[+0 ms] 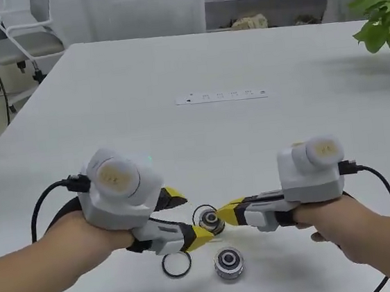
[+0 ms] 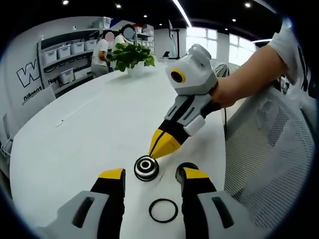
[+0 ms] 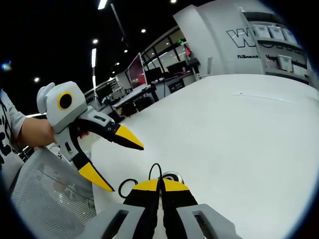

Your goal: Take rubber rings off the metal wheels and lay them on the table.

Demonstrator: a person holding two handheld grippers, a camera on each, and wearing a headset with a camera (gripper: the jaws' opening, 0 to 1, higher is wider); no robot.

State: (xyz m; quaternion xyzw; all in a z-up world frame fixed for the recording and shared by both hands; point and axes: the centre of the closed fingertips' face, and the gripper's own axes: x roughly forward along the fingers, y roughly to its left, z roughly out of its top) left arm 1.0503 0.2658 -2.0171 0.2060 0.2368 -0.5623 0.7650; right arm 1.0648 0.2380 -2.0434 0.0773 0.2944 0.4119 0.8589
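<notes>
Slippage is the worry: the right gripper (image 1: 223, 211), jaws together, pinches a rubber ring (image 1: 201, 208) partly lifted off a metal wheel (image 1: 210, 220) on the table (image 1: 173, 71). The left gripper (image 1: 191, 216), jaws apart, flanks that wheel without clamping it, so a pull may drag it. Counted: two wheels, the second wheel (image 1: 229, 262) at five o'clock; two rings, the loose ring (image 1: 165, 266) at seven o'clock.

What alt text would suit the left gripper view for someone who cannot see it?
The left gripper, its yellow-tipped jaws open, frames a metal wheel on a white table, where the shut right gripper meets it from the far side. A loose black rubber ring lies nearer the camera.
</notes>
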